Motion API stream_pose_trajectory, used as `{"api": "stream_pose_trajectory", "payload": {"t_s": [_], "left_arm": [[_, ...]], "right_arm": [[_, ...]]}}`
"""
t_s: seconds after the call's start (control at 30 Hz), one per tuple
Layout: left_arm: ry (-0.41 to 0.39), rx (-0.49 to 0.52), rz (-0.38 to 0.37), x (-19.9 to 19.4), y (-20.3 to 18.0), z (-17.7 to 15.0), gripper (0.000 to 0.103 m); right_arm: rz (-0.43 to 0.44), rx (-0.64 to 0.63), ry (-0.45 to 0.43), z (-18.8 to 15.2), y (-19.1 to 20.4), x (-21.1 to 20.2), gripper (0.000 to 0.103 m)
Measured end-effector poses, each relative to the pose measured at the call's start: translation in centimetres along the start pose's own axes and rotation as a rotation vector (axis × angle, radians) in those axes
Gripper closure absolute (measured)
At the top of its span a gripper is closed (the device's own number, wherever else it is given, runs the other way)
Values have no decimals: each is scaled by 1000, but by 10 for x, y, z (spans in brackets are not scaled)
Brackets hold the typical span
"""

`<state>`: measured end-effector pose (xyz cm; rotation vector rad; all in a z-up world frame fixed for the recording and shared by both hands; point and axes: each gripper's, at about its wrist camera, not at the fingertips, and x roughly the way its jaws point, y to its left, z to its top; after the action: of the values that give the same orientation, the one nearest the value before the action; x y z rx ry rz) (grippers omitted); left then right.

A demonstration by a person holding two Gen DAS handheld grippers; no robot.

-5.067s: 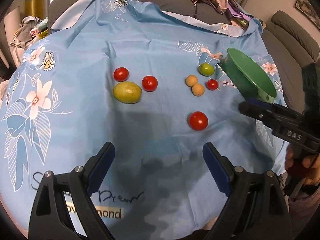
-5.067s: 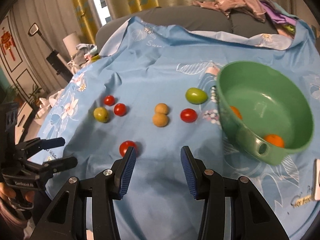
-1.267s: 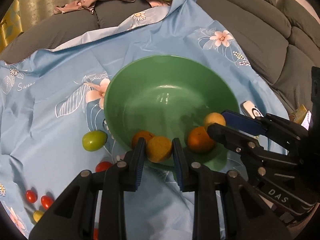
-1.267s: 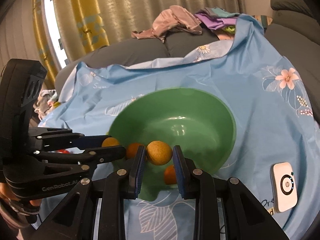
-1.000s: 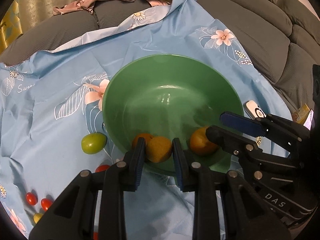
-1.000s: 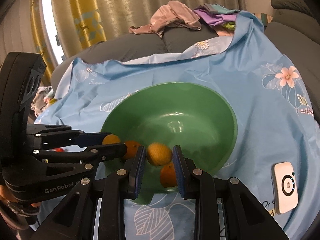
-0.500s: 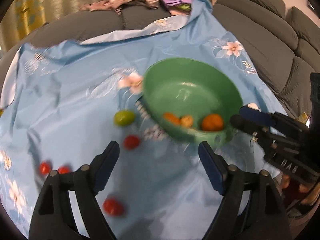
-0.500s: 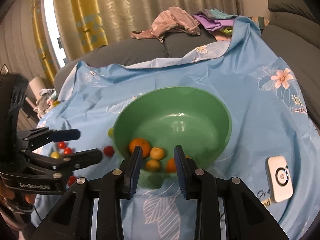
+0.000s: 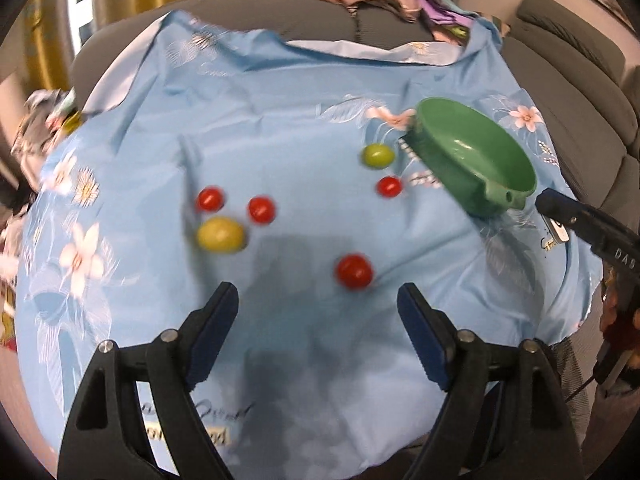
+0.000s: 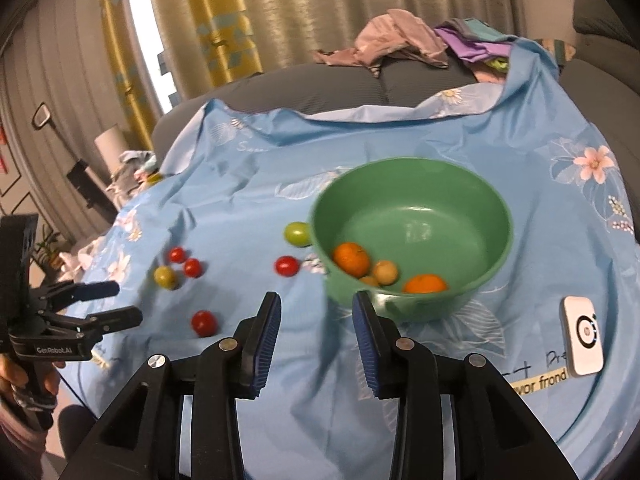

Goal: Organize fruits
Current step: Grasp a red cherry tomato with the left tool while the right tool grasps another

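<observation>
My left gripper (image 9: 318, 312) is spread wide, holding nothing, above the blue floral cloth (image 9: 280, 128) near a red tomato (image 9: 354, 271). My right gripper (image 10: 316, 322) is parted and holds nothing, just before the green bowl (image 10: 412, 184), with oranges (image 10: 351, 258) inside. From the left wrist, the bowl's contents are hidden and the fruit is blurred.

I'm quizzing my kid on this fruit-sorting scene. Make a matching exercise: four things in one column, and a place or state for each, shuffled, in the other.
Things:
1. Orange
2. Green fruit
3. White device
4. Left tongs

Places or states:
A. On the cloth, right of the bowl
B. Open, holding nothing
C. Inside the bowl
D. On the cloth, just left of the bowl

Pairs: 1-C, 2-D, 3-A, 4-B
</observation>
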<state>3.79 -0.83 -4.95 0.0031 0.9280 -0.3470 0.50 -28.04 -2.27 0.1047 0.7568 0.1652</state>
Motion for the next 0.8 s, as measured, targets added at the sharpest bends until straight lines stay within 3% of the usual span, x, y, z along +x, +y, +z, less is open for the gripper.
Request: {"api": "stream_pose_trajectory", "payload": {"t_s": [0.3,0.53,0.7,0.8], "left_arm": [[31,-39,-50,3,7,-22,21],[35,-14,-98,21,-6,-10,23],[61,9,-121,48,-18,3,31],[79,19,-119,66,-21,9,45]], "right_arm": [[52,-56,63,-5,33,17,66],[47,-67,90,-9,37,26,66],[43,-74,111,-11,37,35,66],[45,-82,122,-11,37,42,66]]}}
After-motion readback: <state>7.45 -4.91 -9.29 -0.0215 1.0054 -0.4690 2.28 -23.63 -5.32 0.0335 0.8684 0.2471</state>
